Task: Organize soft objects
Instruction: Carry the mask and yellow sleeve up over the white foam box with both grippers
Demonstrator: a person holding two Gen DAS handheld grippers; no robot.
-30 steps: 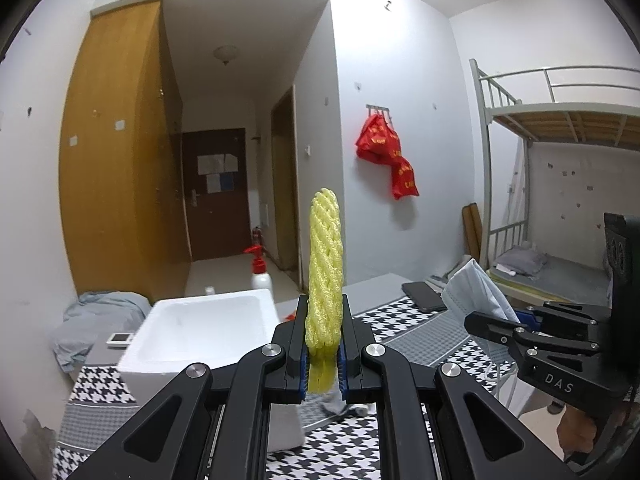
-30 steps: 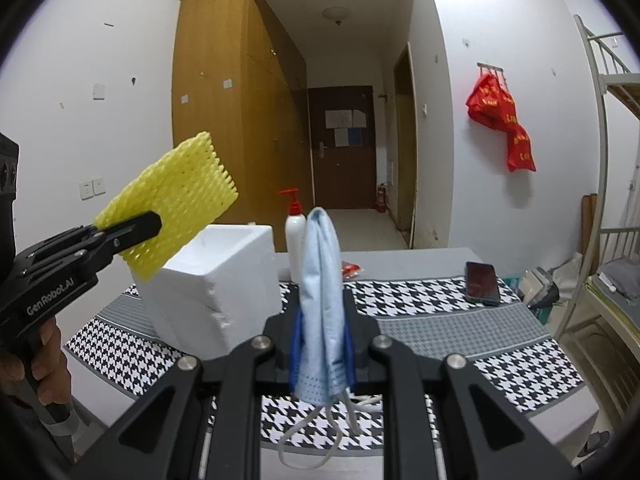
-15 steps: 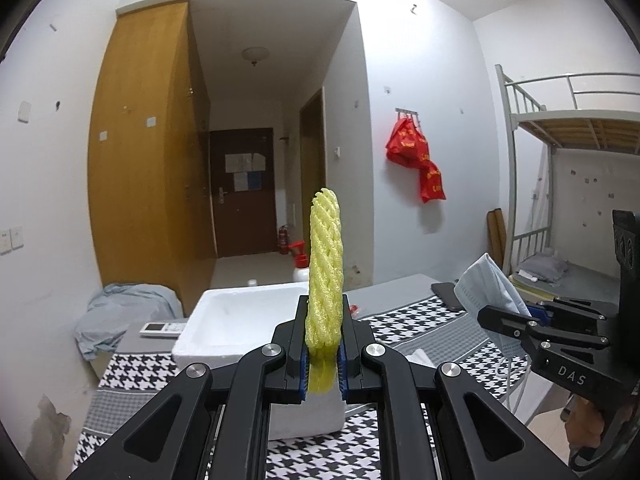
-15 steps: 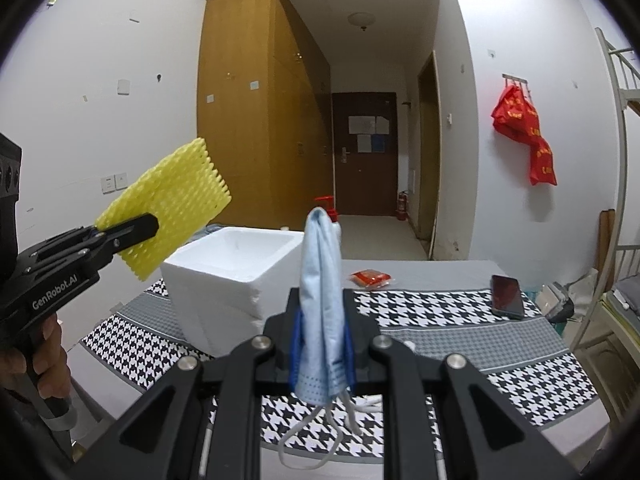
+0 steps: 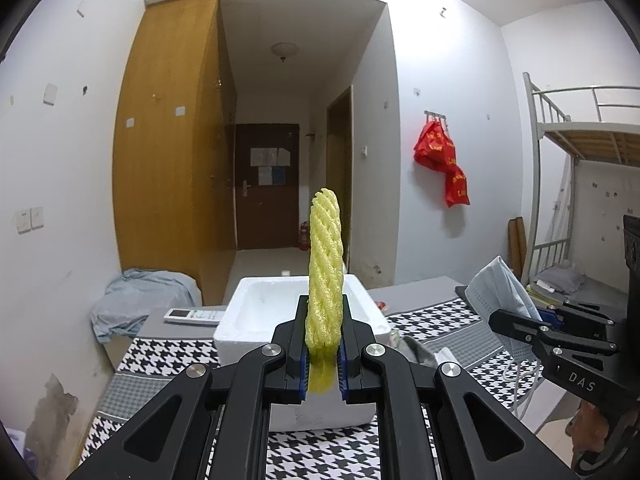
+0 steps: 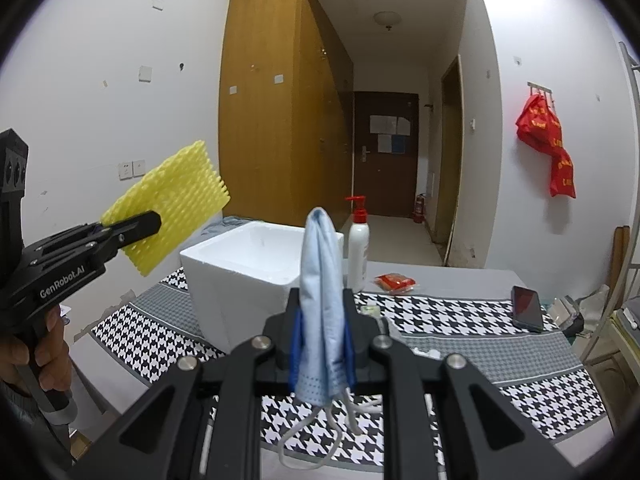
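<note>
My left gripper (image 5: pixel 323 344) is shut on a yellow foam net sleeve (image 5: pixel 325 268) that stands upright between its blue pads. It hangs just in front of an open white foam box (image 5: pixel 280 300) on the houndstooth table. From the right wrist view the same sleeve (image 6: pixel 172 200) shows flat, above and left of the box (image 6: pixel 240 264). My right gripper (image 6: pixel 323 344) is shut on a folded light blue face mask (image 6: pixel 322 276), whose white ear loops dangle below. That mask (image 5: pixel 500 296) and right gripper (image 5: pixel 520 322) appear at the right of the left wrist view.
A white pump bottle (image 6: pixel 358 248) stands behind the box. A red packet (image 6: pixel 396 282) and a dark phone (image 6: pixel 528 308) lie on the far table. A remote (image 5: pixel 192 315) lies left of the box, and a grey cloth (image 5: pixel 418 350) to its right. A bunk bed (image 5: pixel 580 200) stands at right.
Both grippers have swung sideways with their loads, so the foam box now sits straight ahead of the left gripper. The pump bottle went from left of the mask to right of it.
</note>
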